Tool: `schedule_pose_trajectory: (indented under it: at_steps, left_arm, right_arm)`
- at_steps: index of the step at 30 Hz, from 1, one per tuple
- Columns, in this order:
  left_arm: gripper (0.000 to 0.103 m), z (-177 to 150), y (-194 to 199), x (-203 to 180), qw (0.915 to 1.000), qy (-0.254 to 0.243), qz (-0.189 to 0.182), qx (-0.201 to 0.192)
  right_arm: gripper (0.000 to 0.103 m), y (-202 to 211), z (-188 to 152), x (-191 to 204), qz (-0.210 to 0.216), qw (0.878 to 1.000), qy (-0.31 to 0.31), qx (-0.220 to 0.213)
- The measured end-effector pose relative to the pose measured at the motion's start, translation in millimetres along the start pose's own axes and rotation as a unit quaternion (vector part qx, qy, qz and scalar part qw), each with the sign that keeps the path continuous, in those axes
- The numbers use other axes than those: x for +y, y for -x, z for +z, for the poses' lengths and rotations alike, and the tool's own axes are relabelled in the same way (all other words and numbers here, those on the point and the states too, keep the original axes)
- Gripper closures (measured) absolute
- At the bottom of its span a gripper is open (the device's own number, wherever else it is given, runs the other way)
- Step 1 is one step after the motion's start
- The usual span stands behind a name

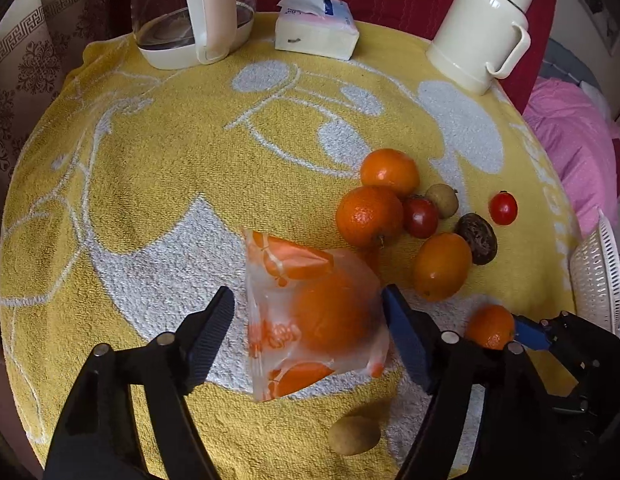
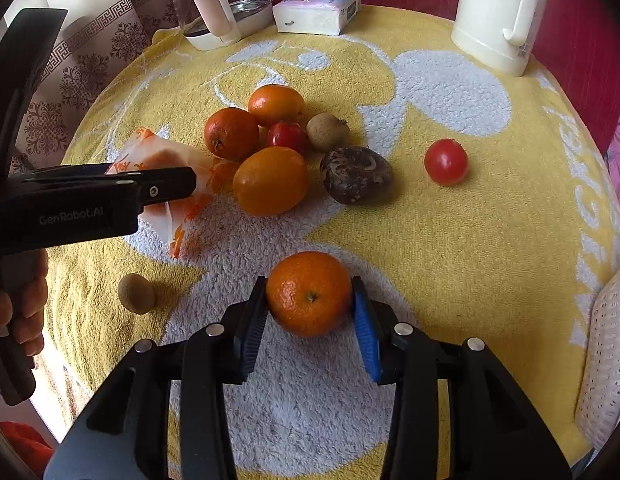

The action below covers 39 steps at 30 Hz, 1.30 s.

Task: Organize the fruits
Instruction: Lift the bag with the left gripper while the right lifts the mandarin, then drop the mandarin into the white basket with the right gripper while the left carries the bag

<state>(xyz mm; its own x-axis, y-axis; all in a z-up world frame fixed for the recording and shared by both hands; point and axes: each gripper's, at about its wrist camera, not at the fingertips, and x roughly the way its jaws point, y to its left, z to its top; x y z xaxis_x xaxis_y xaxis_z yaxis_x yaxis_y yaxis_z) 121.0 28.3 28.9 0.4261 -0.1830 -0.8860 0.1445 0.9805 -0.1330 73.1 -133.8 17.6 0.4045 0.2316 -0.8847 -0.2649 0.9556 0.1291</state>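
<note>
My left gripper [image 1: 307, 312] is open, its fingers on either side of an orange wrapped in a clear plastic bag [image 1: 322, 312] on the yellow towel [image 1: 149, 184]. My right gripper [image 2: 310, 300] is shut on a small orange [image 2: 308, 294] just above the towel [image 2: 470, 260]; that orange also shows in the left wrist view [image 1: 490, 326]. A cluster of fruit lies beyond: two oranges [image 2: 231, 133] [image 2: 275, 104], a yellow-orange fruit [image 2: 269, 180], a cherry tomato [image 2: 287, 136], a longan [image 2: 327, 131] and a dark mottled fruit [image 2: 356, 174]. A lone tomato [image 2: 446, 161] sits to the right.
A white slotted basket [image 2: 606, 352] stands at the right edge. A loose longan [image 2: 136, 293] lies at front left. A glass kettle [image 1: 193, 12], tissue pack [image 1: 316, 26] and cream thermos jug [image 1: 484, 26] stand along the back.
</note>
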Motion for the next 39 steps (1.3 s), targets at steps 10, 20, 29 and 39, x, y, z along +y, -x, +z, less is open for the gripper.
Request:
schedule_pose_trajectory:
  at_steps: [10, 20, 29, 39]
  left_arm:
    - [0.045, -7.0, 21.3, -1.0, 0.9999, 0.002, 0.005, -0.015]
    - [0.045, -6.1, 63.9, -6.5, 0.9977, 0.031, 0.019, -0.057]
    - [0.045, -17.9, 98.8, -35.4, 0.9949, 0.040, 0.023, -0.089]
    - [0.045, -24.3, 121.4, -96.2, 0.9927, 0.031, 0.011, -0.116]
  right_arm:
    - [0.062, 9.0, -1.7, -4.1, 0.016, 1.000, -0.014, -0.004]
    - [0.062, 44.5, -6.2, -16.9, 0.035, 0.999, -0.022, -0.032]
    - [0.062, 95.8, -15.3, -59.6, 0.037, 0.995, -0.047, -0.079]
    - [0.062, 151.6, -37.7, -150.1, -0.008, 0.987, -0.106, -0.124]
